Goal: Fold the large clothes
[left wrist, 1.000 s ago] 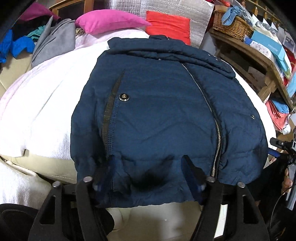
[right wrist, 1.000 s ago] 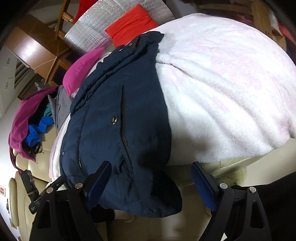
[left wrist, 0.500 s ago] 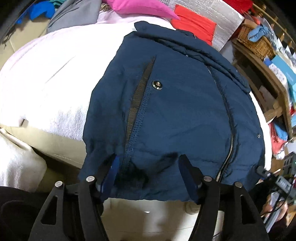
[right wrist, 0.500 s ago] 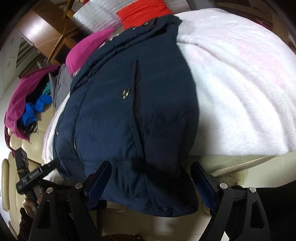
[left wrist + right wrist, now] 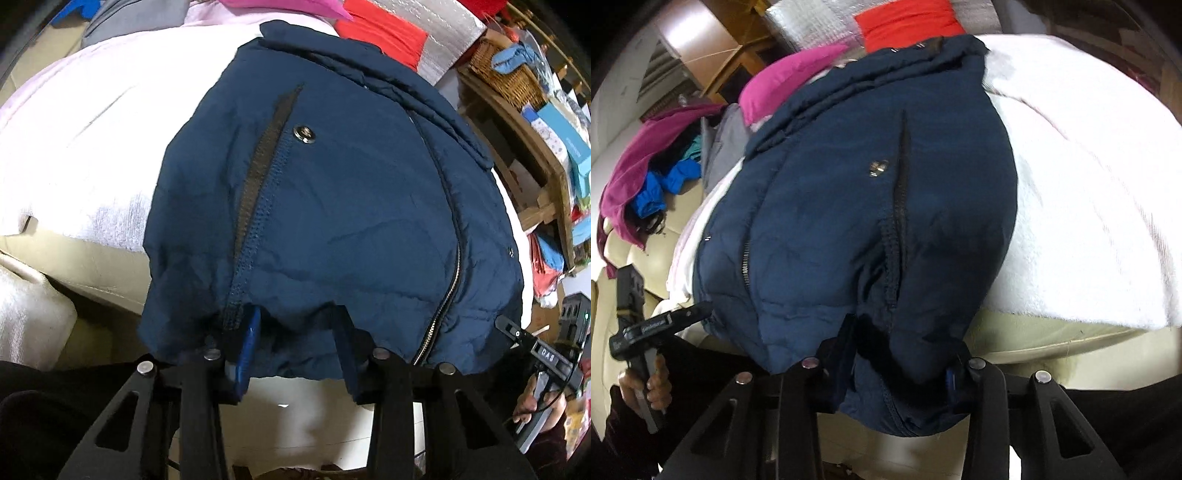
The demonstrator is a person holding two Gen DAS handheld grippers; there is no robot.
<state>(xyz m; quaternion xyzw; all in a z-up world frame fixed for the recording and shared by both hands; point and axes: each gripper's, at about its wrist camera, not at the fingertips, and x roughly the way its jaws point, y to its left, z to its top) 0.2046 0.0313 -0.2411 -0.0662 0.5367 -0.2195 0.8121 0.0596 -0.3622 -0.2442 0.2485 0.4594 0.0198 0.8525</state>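
Navy jacket lies front-up on the white fleece blanket, collar at the far end, hem hanging off the near edge, zip running away lengthwise. Left gripper is spread wide, hem draped over its fingers. Right gripper is buried in the hem folds; its spread can't be made out. "DAS" reads on the gripper seen at the right edge of the left view.

Navy jacket on white blanket
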